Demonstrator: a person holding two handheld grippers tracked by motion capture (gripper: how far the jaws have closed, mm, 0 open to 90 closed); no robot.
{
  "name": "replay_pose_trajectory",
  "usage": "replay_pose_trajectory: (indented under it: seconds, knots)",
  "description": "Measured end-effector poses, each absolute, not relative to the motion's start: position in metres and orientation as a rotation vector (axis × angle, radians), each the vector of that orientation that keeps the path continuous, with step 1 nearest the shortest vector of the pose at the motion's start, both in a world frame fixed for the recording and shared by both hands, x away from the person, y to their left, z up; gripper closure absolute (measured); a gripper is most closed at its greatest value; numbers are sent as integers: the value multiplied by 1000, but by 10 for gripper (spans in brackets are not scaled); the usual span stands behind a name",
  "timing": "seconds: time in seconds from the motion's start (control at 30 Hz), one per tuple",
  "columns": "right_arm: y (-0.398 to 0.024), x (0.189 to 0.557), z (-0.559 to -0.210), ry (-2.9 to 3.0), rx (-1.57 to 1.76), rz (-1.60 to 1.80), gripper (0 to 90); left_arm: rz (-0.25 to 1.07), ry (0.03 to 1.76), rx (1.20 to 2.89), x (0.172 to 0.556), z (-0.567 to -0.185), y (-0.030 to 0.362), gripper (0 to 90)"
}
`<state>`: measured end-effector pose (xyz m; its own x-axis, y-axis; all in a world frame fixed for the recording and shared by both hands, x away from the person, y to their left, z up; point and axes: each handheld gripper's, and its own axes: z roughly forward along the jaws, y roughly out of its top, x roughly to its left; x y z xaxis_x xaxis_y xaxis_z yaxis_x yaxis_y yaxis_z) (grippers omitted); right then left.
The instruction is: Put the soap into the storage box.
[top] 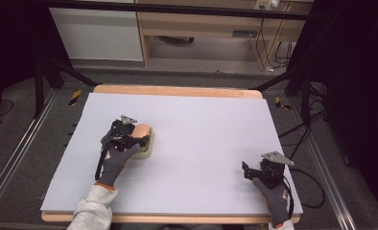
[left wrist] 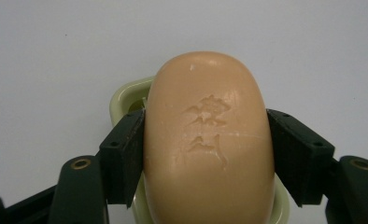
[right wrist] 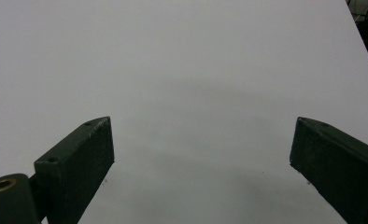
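Your left gripper [left wrist: 205, 154] clamps the peach oval soap bar [left wrist: 208, 140] by its sides, over the pale green dish [left wrist: 121, 100] beneath it. Your right gripper [right wrist: 201, 163] is spread wide above bare white tabletop [right wrist: 182, 56].

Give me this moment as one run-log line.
left claw: shut on soap bar, over soap dish | right claw: open, empty, over table

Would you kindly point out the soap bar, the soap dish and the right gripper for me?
soap bar [left wrist: 209, 140], left gripper view, on its stamped top face.
soap dish [left wrist: 125, 95], left gripper view, on its pale green rim.
right gripper [right wrist: 201, 154], right gripper view, midway between its open jaws.
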<state>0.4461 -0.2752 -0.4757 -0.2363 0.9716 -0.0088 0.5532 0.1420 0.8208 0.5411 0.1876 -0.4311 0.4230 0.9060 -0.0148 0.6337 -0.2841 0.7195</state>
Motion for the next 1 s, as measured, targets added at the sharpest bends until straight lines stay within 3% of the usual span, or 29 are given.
replay_pose_trajectory:
  seconds: [1.0]
  knots:
    - [-275, 446, -476, 1863, 1454, 962, 67, 520, 1340, 2053, 548, -449, 183, 316]
